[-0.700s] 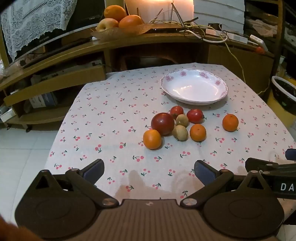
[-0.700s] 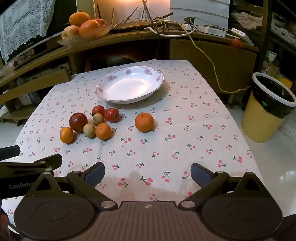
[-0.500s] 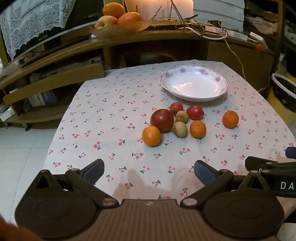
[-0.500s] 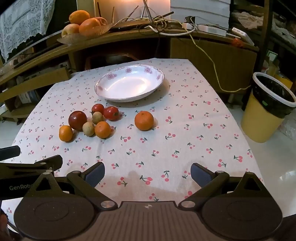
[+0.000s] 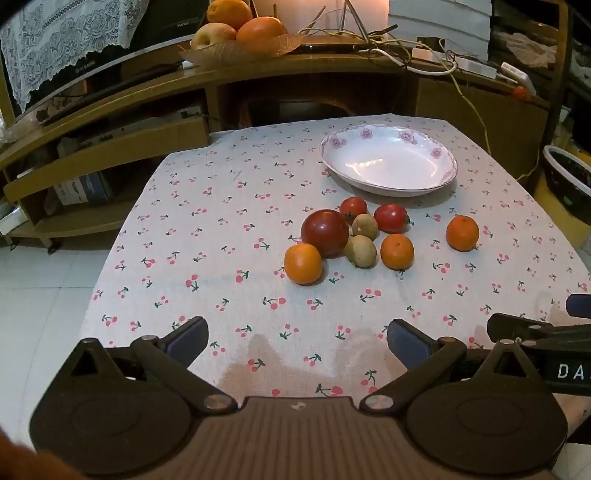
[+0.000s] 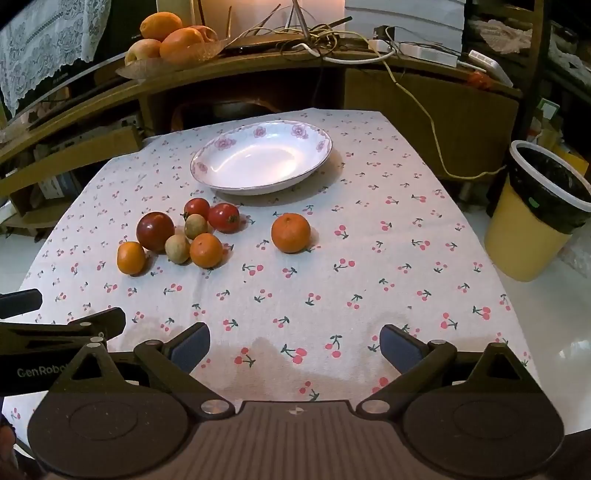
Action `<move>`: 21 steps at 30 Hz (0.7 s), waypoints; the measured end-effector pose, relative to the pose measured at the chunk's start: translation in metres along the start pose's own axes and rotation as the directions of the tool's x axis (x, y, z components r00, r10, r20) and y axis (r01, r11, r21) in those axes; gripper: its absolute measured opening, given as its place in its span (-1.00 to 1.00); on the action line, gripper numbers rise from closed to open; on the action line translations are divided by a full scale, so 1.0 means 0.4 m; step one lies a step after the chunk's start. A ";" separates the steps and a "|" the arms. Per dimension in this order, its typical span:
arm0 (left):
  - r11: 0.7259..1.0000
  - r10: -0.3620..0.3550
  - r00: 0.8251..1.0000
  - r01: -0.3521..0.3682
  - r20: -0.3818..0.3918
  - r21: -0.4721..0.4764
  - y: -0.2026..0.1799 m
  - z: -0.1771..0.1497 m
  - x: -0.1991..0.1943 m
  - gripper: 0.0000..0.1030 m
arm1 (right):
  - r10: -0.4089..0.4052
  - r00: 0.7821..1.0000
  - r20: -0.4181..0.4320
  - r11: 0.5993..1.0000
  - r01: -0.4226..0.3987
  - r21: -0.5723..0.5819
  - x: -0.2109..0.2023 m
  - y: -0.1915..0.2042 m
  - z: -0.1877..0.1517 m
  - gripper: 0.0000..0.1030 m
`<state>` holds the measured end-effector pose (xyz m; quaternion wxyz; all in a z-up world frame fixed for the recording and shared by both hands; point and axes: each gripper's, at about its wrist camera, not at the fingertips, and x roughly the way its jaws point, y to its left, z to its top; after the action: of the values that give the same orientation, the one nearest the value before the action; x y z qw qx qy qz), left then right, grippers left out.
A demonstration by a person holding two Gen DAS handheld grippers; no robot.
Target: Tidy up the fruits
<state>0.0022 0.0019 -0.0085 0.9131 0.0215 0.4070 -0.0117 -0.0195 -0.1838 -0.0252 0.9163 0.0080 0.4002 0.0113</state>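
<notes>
Several fruits lie in a cluster on the cherry-print tablecloth (image 5: 207, 236): a dark red apple (image 5: 324, 232), an orange (image 5: 303, 263), a second orange (image 5: 397, 251), two tomatoes, two brown kiwis. A lone orange (image 6: 290, 233) sits apart to the right. Behind them stands an empty white flowered dish (image 5: 388, 164) (image 6: 260, 162). My left gripper (image 5: 295, 341) hovers open over the table's near edge, well short of the fruit. My right gripper (image 6: 294, 347) is also open, nothing between its fingers. Each gripper shows at the other view's edge.
A wooden shelf unit (image 5: 110, 147) stands behind the table, with a bowl of oranges and an apple (image 5: 240, 26) and tangled cables (image 6: 332, 48) on top. A yellow waste bin (image 6: 535, 214) stands on the floor to the right of the table.
Both cameras have tilted or drawn back a little, so the fruit and dish sit slightly higher and farther in each view. Nothing on the table has moved; both grippers stay open.
</notes>
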 end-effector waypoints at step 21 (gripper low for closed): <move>1.000 -0.007 1.000 0.007 -0.001 0.017 -0.005 -0.006 0.004 1.00 | 0.010 1.000 -0.017 1.000 -0.010 -0.013 0.008 0.004 -0.001 0.82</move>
<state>0.0014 0.0002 -0.0114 0.9127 0.0280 0.4073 -0.0185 -0.0176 -0.1821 -0.0278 0.9128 0.0042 0.4079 0.0185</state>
